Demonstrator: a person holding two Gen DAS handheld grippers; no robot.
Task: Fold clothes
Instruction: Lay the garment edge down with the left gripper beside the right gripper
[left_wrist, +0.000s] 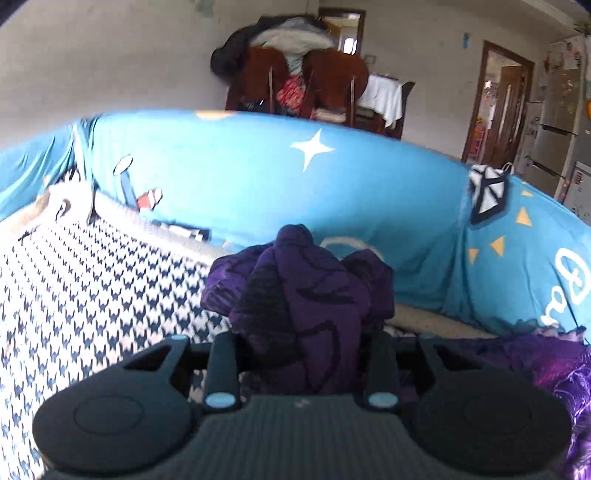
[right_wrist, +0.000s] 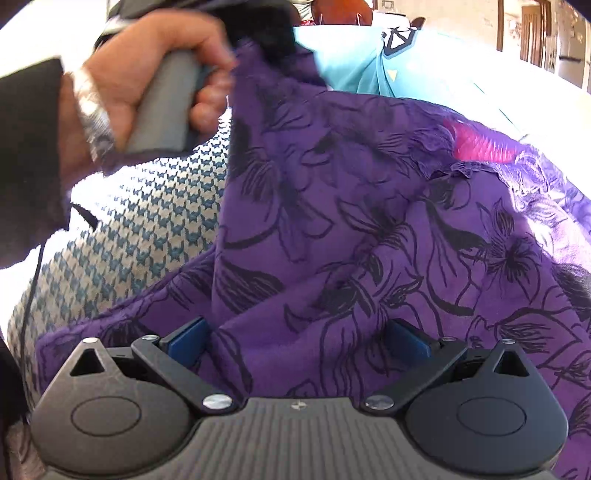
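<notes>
A purple garment with black flower print (right_wrist: 369, 229) lies spread over the houndstooth sofa seat (right_wrist: 147, 229). My left gripper (left_wrist: 301, 343) is shut on a bunched fold of the purple garment (left_wrist: 299, 291) and holds it lifted above the seat. It also shows in the right wrist view, top left, with the person's hand (right_wrist: 147, 74) on its handle. My right gripper (right_wrist: 297, 339) is close over the cloth near its lower edge. Its blue-padded fingers (right_wrist: 188, 341) stand wide apart, with cloth lying between them but not pinched. A pink patch (right_wrist: 476, 144) shows by the lace neckline.
The sofa back wears a blue cartoon cover (left_wrist: 258, 173). A black and white item (left_wrist: 487, 192) hangs on its top right. The houndstooth seat (left_wrist: 92, 288) extends left. Behind stand wooden chairs piled with clothes (left_wrist: 295, 74), a doorway (left_wrist: 498, 107) and a fridge (left_wrist: 561, 122).
</notes>
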